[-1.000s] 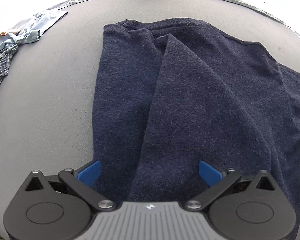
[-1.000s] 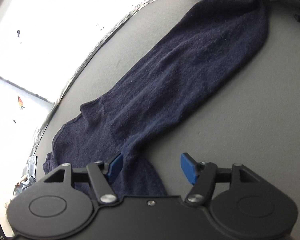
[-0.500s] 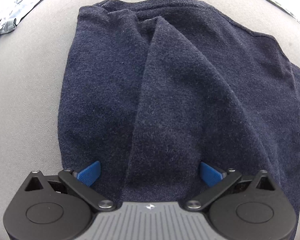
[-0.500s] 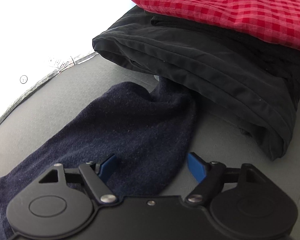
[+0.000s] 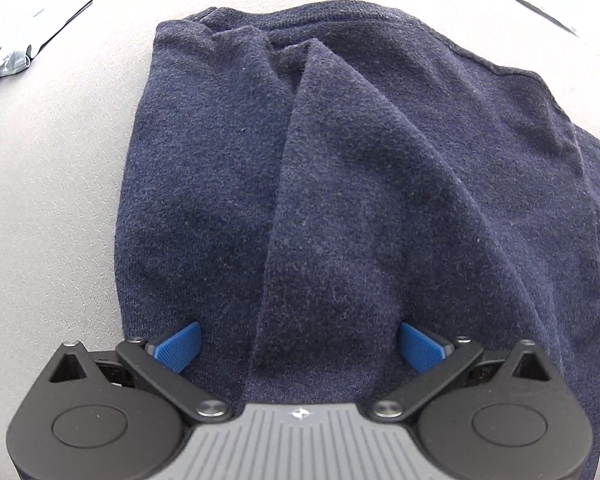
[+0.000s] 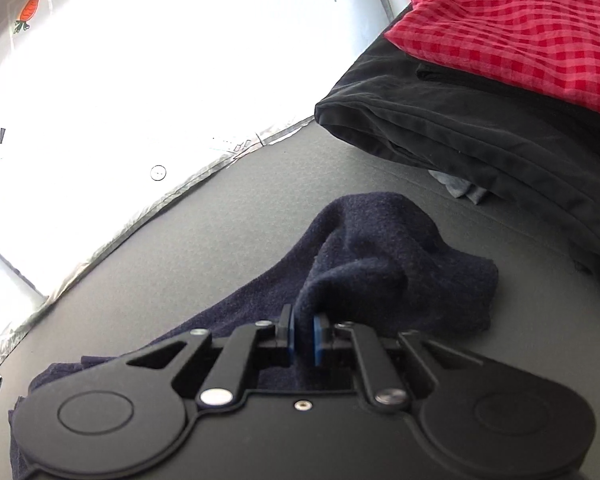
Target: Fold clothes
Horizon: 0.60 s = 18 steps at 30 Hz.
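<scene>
One navy knit garment (image 5: 340, 200) is the thing being folded, and it lies spread on the grey tabletop (image 5: 60, 200), its body partly doubled over itself so that a long raised crease runs up the middle in the left wrist view. A long narrow part of the same garment, likely a sleeve (image 6: 400, 256), stretches away from the body toward the stack of folded clothes.

Pinched on that sleeve end is the right gripper (image 6: 303, 338): its blue pads are closed tight with a bunch of navy cloth squeezed between them, and the fabric beyond the pinch humps up off the tabletop. That hold makes sense for a fold: taking the sleeve by its far end lets it be carried back over the garment's body in a single sweep.

Over the near edge of the garment's body hangs the left gripper (image 5: 300, 344), pointing steeply down, with its jaws spread wide to either side of the raised crease and nothing pressed between the pads. I judge it is placed there either to pin the body while the sleeve is drawn across or to take hold of that hem.

Just beyond the sleeve tip sits a folded black garment (image 6: 480, 136) with a red checked cloth (image 6: 520, 28) on top, probably finished pieces. Far from the navy garment, at the tabletop's left edge, lies some pale crumpled clothing (image 5: 8, 64).
</scene>
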{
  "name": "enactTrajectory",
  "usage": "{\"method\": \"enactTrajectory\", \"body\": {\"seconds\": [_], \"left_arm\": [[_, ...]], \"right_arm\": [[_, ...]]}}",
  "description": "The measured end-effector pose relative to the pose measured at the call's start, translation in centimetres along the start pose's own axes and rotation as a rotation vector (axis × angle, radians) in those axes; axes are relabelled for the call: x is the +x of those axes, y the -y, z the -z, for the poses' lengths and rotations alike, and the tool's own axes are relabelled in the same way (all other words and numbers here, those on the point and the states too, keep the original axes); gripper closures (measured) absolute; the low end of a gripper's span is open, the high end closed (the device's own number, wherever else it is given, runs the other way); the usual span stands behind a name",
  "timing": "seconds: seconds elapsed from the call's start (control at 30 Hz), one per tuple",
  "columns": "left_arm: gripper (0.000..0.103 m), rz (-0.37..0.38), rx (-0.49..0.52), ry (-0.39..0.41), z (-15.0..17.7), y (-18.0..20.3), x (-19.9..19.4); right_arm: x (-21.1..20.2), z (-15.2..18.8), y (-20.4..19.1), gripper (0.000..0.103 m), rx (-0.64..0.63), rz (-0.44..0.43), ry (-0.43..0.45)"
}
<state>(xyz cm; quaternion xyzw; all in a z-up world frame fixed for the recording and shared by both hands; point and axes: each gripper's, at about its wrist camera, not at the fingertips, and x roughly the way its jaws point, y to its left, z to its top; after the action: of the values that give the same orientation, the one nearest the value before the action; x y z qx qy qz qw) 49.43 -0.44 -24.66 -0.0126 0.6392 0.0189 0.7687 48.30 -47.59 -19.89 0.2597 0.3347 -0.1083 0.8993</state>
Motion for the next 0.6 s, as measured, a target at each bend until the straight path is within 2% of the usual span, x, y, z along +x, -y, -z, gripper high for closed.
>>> {"method": "enactTrajectory", "body": {"seconds": [0.17,0.33,0.4,0.5,0.6], "left_arm": [[0.000,0.002,0.001,0.053,0.7,0.2,-0.4],[0.000,0.004,0.003,0.098,1.2,0.4,-0.8],[0.000,0.006,0.006,0.109,0.9,0.1,-1.0],[0.000,0.007,0.008,0.121,0.8,0.3,-1.3],[0.000,0.008,0.010,0.134,1.1,0.4,-1.4]], "right_arm": [[-1.1,2.3,-5.3,0.094,0.027,-0.212,-0.078],[-1.3,6.8,-11.3,0.094,0.007,-0.393,-0.228],[-1.0,9.1,-13.8,0.094,-0.057,-0.436,-0.300],[-0.2,12.4,-16.7,0.089,-0.184,-0.409,-0.432],[-0.1,13.4,-17.4,0.083,-0.230,-0.400,-0.454]]}}
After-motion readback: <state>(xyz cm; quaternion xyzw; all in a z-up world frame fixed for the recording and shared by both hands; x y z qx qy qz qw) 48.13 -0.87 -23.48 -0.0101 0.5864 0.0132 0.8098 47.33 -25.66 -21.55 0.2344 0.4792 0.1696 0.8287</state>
